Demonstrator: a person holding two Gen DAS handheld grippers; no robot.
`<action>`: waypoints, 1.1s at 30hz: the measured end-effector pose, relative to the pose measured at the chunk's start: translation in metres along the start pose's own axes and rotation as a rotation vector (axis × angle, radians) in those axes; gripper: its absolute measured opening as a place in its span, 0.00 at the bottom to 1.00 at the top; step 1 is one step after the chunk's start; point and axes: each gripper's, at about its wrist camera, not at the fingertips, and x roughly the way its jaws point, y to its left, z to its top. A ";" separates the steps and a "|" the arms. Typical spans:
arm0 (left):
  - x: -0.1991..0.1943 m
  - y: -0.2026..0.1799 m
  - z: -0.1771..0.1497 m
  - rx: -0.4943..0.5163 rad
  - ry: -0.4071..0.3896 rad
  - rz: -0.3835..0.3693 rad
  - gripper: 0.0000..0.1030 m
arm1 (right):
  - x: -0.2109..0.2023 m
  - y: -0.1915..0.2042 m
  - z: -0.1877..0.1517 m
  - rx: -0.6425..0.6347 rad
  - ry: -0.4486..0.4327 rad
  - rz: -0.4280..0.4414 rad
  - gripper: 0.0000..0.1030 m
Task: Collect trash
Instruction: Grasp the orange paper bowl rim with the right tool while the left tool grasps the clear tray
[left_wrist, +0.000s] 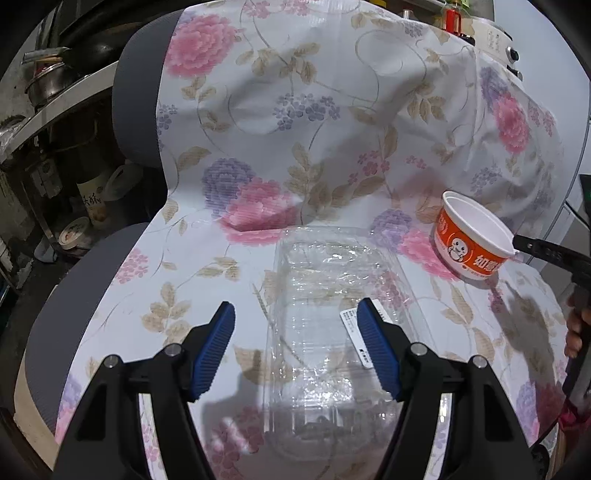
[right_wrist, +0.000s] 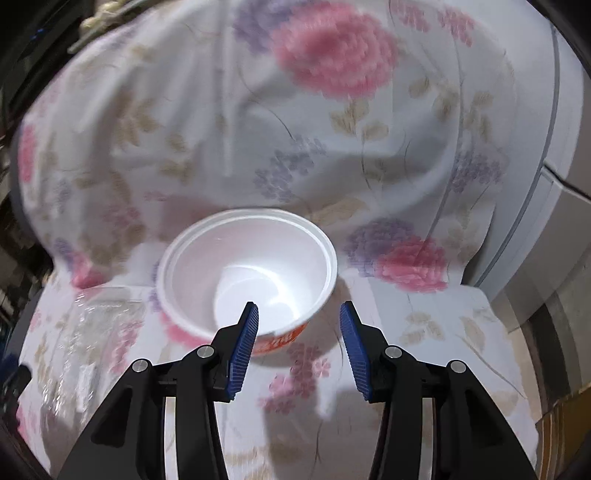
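Observation:
A clear plastic clamshell box (left_wrist: 325, 325) with a white label lies on the flowered cloth over a chair seat. My left gripper (left_wrist: 295, 321) is open and hovers above it, its blue pads on either side of the box's near half. An empty orange and white instant noodle bowl (left_wrist: 469, 240) stands to the right of the box. In the right wrist view the bowl (right_wrist: 247, 273) sits just ahead; my right gripper (right_wrist: 299, 317) is open, its left pad over the bowl's near rim. The box (right_wrist: 85, 350) shows blurred at the left there.
The flowered cloth (left_wrist: 295, 110) covers the grey chair's seat and back. Shelves with pots, a bottle and tape (left_wrist: 74, 232) stand at the left. White appliances (right_wrist: 554, 221) stand at the right. The right gripper's black tip (left_wrist: 546, 251) reaches the bowl rim.

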 end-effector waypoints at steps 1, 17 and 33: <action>0.002 0.001 -0.001 -0.001 0.005 0.002 0.65 | 0.006 -0.001 -0.002 0.013 0.024 0.012 0.46; 0.000 0.024 -0.021 -0.040 0.038 0.011 0.65 | -0.058 0.012 -0.034 0.005 -0.047 0.099 0.05; 0.038 0.024 -0.016 -0.024 0.117 -0.043 0.35 | -0.104 0.000 -0.091 0.035 0.045 0.100 0.05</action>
